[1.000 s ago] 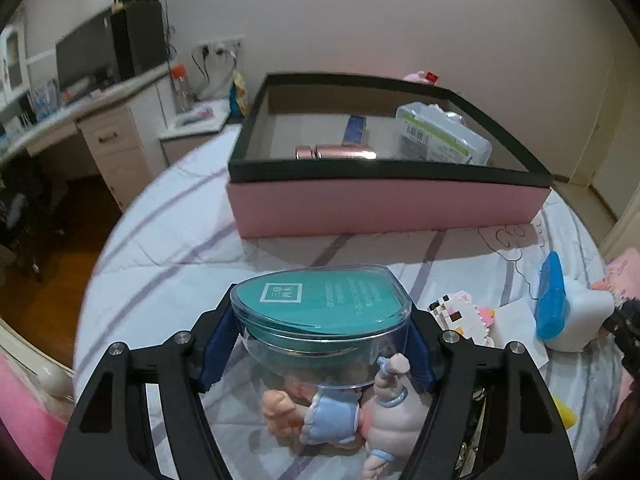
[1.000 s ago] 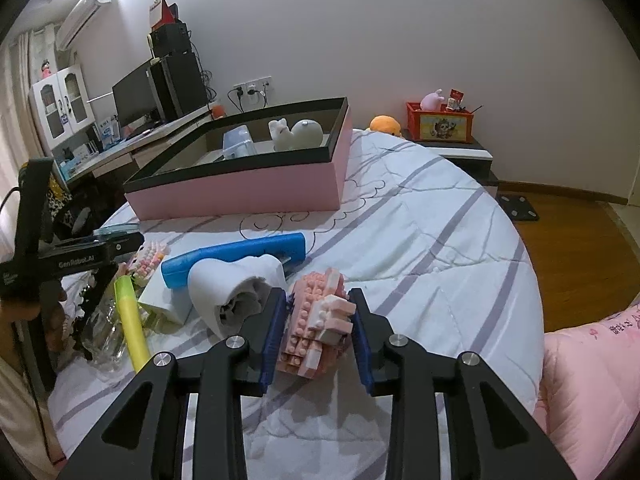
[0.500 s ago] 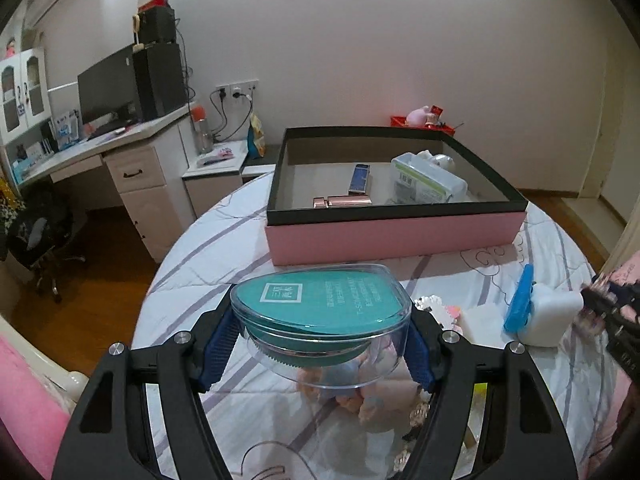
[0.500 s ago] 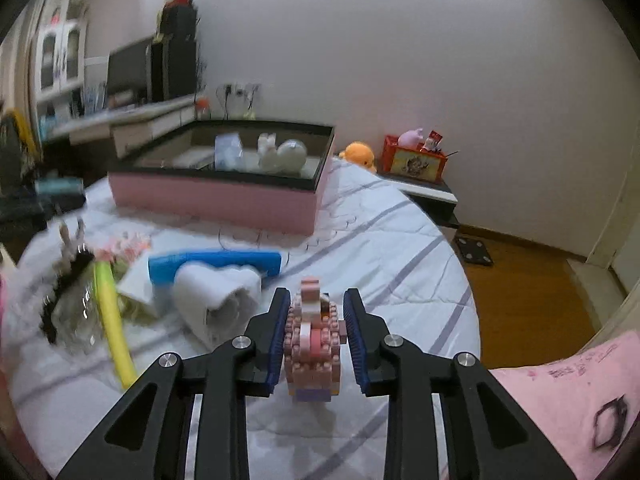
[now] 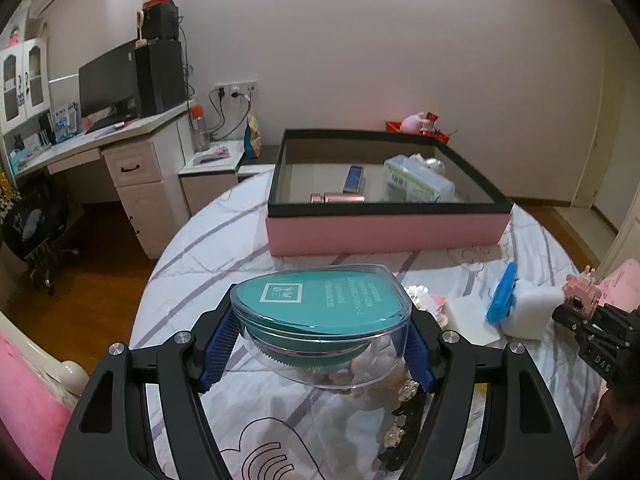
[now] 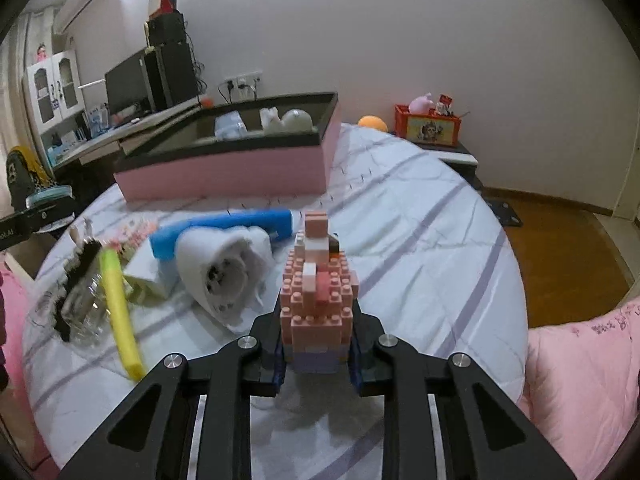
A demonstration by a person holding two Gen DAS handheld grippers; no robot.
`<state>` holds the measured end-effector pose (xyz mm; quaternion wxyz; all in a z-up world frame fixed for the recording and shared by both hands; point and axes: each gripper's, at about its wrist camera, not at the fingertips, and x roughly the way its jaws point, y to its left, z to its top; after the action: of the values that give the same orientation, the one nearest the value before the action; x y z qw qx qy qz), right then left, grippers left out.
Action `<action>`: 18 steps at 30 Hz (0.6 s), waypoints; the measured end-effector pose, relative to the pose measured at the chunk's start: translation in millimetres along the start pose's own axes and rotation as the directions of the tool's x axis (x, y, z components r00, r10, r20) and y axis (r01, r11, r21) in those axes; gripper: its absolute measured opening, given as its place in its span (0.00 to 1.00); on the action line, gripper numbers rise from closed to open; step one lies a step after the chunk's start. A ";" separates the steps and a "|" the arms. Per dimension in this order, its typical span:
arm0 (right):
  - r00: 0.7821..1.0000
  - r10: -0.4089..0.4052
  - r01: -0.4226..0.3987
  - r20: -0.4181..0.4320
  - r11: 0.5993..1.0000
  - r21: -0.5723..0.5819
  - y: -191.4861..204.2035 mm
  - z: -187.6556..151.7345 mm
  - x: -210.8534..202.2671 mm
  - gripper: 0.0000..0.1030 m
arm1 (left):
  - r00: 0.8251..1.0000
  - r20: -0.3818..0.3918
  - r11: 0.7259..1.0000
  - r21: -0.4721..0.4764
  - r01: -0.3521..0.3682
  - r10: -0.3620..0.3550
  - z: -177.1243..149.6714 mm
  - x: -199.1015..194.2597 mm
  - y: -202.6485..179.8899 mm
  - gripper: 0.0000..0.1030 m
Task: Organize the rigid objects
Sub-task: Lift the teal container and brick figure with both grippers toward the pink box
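My left gripper (image 5: 320, 344) is shut on a clear plastic case with a teal insert (image 5: 320, 300), held above the striped bedcover. Ahead of it stands the pink box with a black rim (image 5: 384, 228), holding a rose-gold tube, a blue item and a plastic pack. My right gripper (image 6: 316, 344) has its jaws closing tight on a pink brick figure (image 6: 316, 292), pads pressing its base, figure upright and off the cover. The left wrist view shows that gripper (image 5: 576, 312) at the right edge. The pink box (image 6: 224, 176) lies far left in the right wrist view.
On the cover lie a white and blue object (image 6: 224, 264), a yellow marker (image 6: 120, 304), a clear jar with a black brush (image 6: 80, 304) and a small brick toy (image 5: 428, 304). A desk (image 5: 120, 148) stands left; a pink cushion (image 6: 580, 364) lies right.
My left gripper rose and drew back from the box with the case; the doll beneath it dropped from sight. My right gripper closed on the brick figure and lifted it upright.
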<state>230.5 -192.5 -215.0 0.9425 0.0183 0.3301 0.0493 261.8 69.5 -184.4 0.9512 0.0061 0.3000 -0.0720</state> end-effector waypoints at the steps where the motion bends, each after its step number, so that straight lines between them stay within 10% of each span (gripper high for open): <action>1: 1.000 0.002 -0.002 0.019 1.000 -0.001 1.4 4.5 -4.9 0.23 | 1.000 0.010 1.000 0.001 0.000 0.000 1.2 -3.4 -0.7 0.70; 18: 0.960 0.078 -0.050 0.268 0.993 -0.107 65.8 79.7 -62.8 0.23 | 0.963 0.257 0.997 -0.036 -0.070 0.077 40.2 -73.7 -17.9 0.70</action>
<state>226.1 -133.7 -109.3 0.9765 -0.0111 0.1943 0.0931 222.5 59.4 -108.8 0.9842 -0.0049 0.1739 -0.0329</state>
